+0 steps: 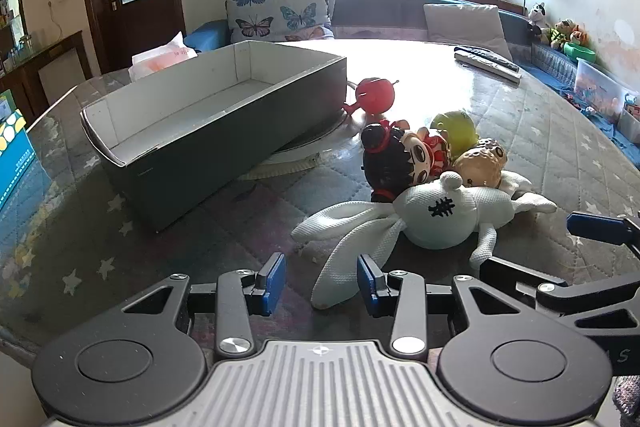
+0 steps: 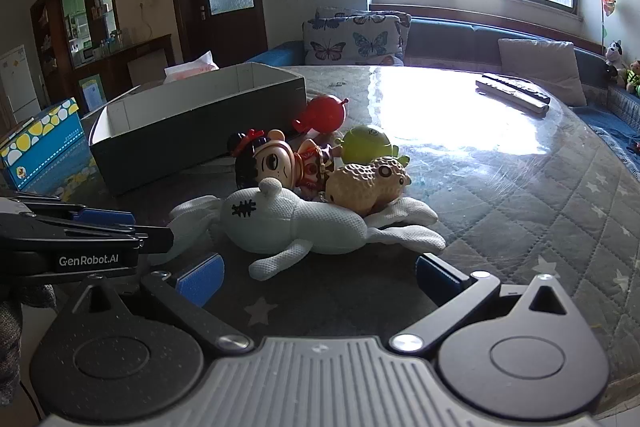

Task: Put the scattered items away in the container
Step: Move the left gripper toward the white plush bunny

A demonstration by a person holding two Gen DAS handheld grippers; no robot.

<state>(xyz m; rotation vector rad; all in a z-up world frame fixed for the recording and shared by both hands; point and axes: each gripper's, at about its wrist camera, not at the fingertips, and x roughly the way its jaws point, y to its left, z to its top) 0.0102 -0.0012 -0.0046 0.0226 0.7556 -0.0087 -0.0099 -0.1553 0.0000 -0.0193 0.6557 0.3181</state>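
Observation:
A grey open box (image 1: 212,123) stands on the quilted table, left of a heap of toys. The heap holds a red round toy (image 1: 376,95), a black-haired doll (image 1: 396,155), a yellow-green toy (image 1: 456,131), a peanut-shaped toy (image 1: 480,159) and a white plush (image 1: 432,219) in front. My left gripper (image 1: 322,283) is open just before the plush, whose long ear lies in the gap without the pads pressing it. My right gripper (image 2: 318,277) is open wide in front of the white plush (image 2: 304,223), one plush leg reaching between its fingers. The box (image 2: 192,115) is empty inside.
A blue patterned carton (image 2: 44,143) stands at the table's left edge. Two remote controls (image 2: 512,91) lie far right. A white round object (image 1: 304,151) sticks out under the box. Butterfly pillows (image 2: 352,39) and a sofa are behind the table. The two grippers are close side by side.

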